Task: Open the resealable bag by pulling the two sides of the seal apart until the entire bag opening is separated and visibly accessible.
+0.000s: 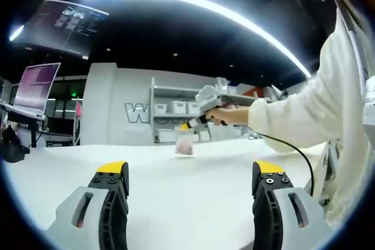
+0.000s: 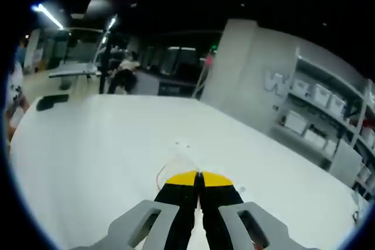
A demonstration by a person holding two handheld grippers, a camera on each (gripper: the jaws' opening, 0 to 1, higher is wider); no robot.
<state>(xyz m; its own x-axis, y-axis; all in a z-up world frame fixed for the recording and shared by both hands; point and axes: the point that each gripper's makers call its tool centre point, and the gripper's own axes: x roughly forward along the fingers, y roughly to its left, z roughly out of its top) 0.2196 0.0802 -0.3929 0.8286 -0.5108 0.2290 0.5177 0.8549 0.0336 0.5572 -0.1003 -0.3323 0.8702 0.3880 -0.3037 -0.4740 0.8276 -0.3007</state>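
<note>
Right claw [image 2: 199, 175] is clamped on the resealable bag [image 1: 184, 143], held up above the white bench [image 1: 176, 191]. Left claw [image 1: 190, 171] is spread wide, nothing gripped.

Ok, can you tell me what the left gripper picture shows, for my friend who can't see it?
A person's hand holds the right gripper out over a white table, and a small clear resealable bag with something pink inside hangs from its tips. The left gripper waits in front with its yellow-tipped jaws wide apart, holding nothing.
</note>
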